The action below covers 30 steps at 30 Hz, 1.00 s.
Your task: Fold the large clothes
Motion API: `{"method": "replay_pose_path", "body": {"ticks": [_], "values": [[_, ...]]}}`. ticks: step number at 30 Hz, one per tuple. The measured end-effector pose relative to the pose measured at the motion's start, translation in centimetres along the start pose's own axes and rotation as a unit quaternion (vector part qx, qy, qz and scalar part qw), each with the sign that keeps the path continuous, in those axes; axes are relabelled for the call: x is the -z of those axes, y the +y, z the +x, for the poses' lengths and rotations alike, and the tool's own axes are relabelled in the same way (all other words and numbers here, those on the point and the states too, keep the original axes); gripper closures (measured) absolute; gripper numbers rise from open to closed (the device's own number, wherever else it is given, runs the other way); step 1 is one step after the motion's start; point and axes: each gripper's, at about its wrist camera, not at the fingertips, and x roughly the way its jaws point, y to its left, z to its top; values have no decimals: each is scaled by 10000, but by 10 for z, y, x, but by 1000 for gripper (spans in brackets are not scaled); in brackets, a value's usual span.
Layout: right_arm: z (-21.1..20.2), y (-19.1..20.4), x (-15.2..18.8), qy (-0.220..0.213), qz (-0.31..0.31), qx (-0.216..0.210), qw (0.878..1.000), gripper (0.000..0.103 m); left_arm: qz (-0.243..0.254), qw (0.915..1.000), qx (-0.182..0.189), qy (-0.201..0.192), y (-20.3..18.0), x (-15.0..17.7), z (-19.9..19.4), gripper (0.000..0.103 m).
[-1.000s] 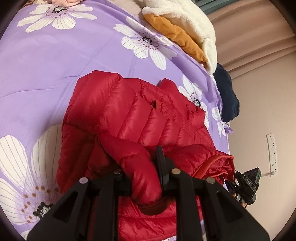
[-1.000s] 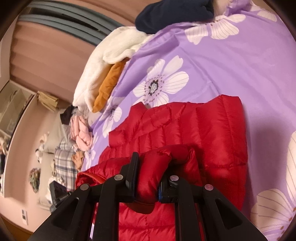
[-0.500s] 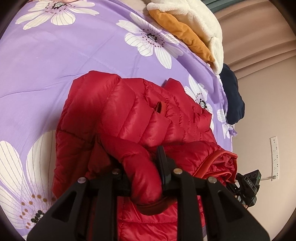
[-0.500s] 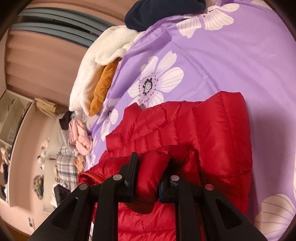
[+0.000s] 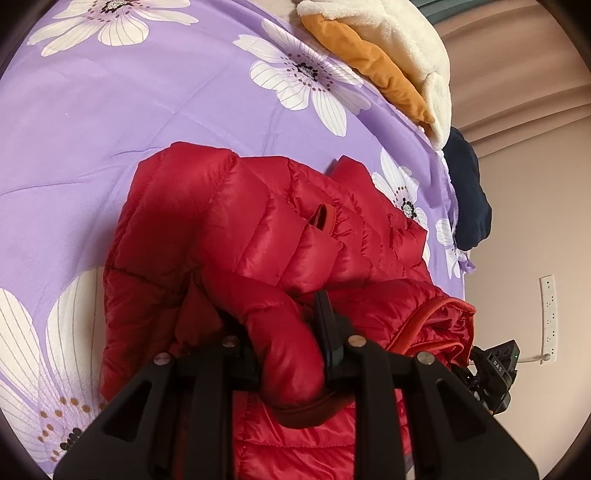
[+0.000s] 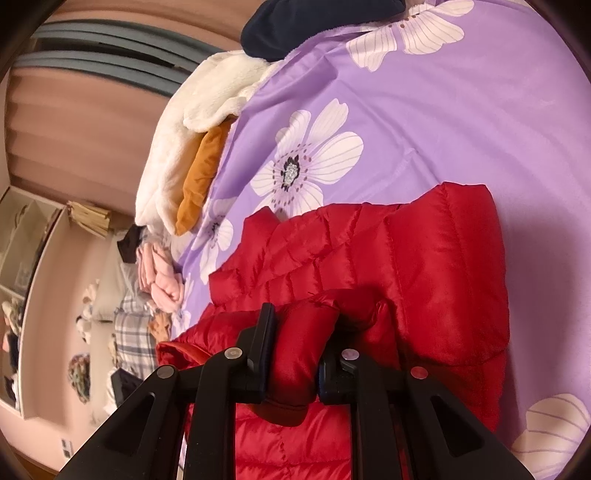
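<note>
Purple bedspread (image 5: 110, 122) under gripper-held red jacket (image 5: 229, 221)

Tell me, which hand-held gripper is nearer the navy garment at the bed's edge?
Right, probably. The navy garment lies ahead of the right hand-held gripper; from the left hand-held gripper, it sits off toward the right gripper's side.

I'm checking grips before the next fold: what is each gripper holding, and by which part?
Both hold the red jacket. The left gripper and the right gripper each pinch a padded fold with a cuff-like dark end, seemingly a sleeve.
</note>
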Motion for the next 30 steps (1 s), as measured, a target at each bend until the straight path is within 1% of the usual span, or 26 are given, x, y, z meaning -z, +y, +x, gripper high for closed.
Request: {"method": "replay_pose_path", "body": {"ticks": [30], "values": [[3,-4,0,9,40,-14,10000,85,-28,10000,-3,14,1,-1,2,80]]}}
